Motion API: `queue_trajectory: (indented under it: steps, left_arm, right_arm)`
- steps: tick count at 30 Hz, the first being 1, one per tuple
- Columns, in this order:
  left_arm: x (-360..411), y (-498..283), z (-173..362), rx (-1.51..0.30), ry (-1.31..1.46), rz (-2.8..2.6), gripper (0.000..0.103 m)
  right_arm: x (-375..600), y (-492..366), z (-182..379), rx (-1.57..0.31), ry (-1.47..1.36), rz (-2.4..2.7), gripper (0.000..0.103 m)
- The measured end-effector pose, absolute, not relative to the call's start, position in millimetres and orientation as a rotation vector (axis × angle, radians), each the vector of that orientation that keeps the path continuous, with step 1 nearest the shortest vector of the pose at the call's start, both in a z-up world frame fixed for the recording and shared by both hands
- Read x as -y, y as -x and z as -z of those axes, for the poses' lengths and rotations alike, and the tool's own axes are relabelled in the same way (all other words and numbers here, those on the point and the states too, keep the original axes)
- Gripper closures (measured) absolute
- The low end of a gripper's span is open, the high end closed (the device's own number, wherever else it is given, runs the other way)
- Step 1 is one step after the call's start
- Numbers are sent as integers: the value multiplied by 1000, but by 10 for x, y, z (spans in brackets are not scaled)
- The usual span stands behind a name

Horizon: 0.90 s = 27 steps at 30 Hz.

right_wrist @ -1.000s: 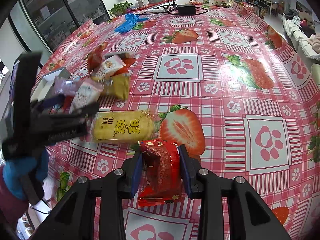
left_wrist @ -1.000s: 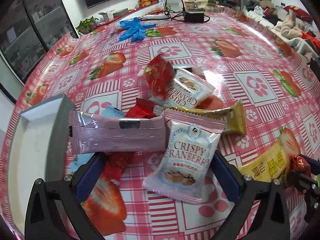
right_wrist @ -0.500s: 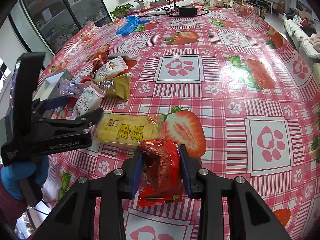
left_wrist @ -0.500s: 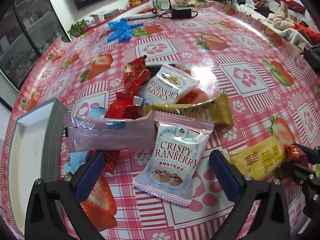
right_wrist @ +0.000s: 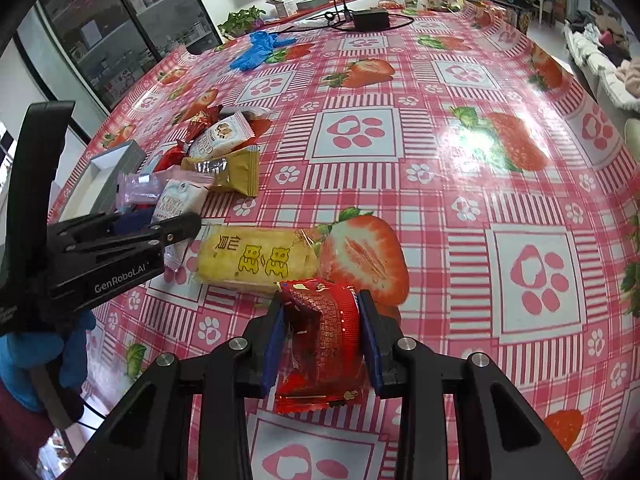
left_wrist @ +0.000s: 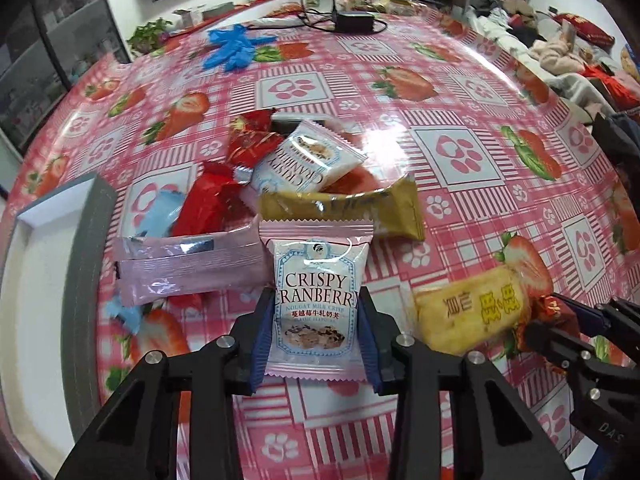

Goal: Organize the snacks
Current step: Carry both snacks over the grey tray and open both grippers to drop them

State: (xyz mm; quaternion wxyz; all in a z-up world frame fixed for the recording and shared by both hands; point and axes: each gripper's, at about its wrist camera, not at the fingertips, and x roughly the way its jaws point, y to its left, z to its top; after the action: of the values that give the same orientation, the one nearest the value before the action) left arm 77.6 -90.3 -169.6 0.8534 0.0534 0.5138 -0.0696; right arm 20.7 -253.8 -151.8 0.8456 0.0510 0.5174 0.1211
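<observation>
Left tongs (left_wrist: 316, 332) pinching cranberry nougat pack (left_wrist: 316, 300) at its lower half, probably to lift it off the snack pile (left_wrist: 280, 184) just ahead. Grey tray (left_wrist: 52, 280) to the left, likely the drop spot. Right tongs (right_wrist: 322, 340) clamped on red packet (right_wrist: 324, 340); yellow cracker pack (right_wrist: 256, 260) just ahead-left. Glossy strawberry-print table (right_wrist: 440, 160); blue gloves (right_wrist: 260, 50), charger (right_wrist: 370, 19) far end. Cluttered living room, TV behind.

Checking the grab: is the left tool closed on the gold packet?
No, the left tool is closed on the Crispy Cranberry packet.
</observation>
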Motion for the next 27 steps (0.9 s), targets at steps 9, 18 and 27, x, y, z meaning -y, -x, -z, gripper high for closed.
queue_trajectory:
  steps: [9, 18, 27]
  left_arm:
    - [540, -199, 1336, -964, 21, 190, 61]
    - [287, 91, 1224, -941, 42, 129, 61]
    - [19, 213, 1070, -895, 53, 82, 61]
  right_arm:
    - [2591, -19, 1373, -1052, -111, -272, 67]
    - [2283, 41, 1274, -1043, -71, -331, 67]
    - [1964, 28, 1153, -1034, -1, -359, 67]
